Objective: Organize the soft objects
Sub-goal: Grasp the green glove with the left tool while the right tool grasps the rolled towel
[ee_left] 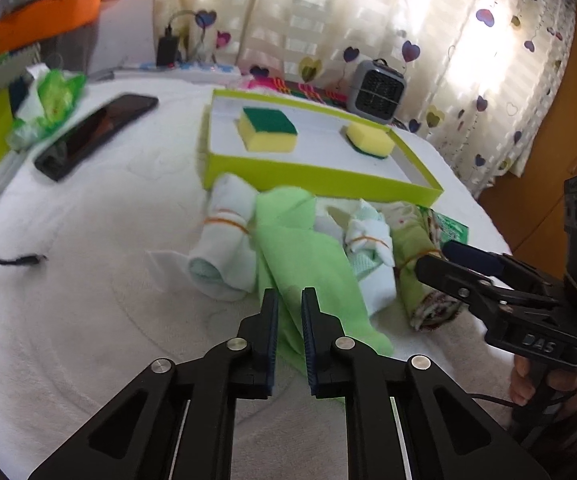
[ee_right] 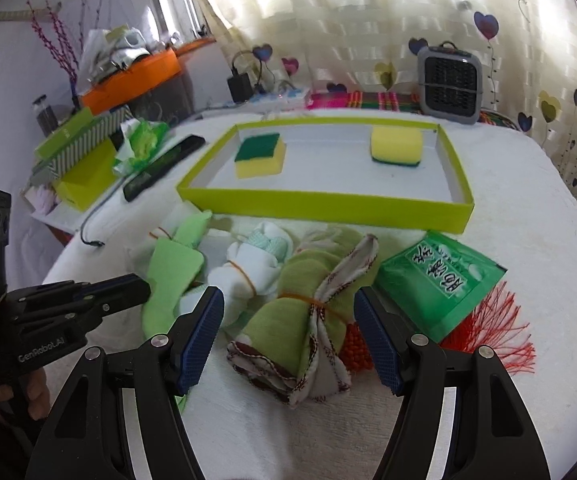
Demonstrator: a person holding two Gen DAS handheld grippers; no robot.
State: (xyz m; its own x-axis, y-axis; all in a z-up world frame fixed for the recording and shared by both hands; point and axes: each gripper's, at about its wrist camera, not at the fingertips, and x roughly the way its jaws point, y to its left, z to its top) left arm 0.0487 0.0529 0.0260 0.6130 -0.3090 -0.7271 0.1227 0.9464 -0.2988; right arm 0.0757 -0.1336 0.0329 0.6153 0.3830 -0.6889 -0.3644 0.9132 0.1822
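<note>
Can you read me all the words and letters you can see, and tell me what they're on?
"GenRobot.AI": on the left tongs, right wrist view.
"DAS": on the right tongs, left wrist view.
Green packet: big Chinese characters, too blurred to read.
Green box: tiny print, unreadable.

lime tray (ee_right: 320, 204), yellow-green sponges (ee_right: 259, 155)

Two yellow-and-green foam sponges (ee_right: 259, 155) lay in one lime-green cardboard tray (ee_right: 320, 203), beside three banded cloth rolls (ee_right: 308, 304) and one green packet (ee_right: 440, 280).
</note>
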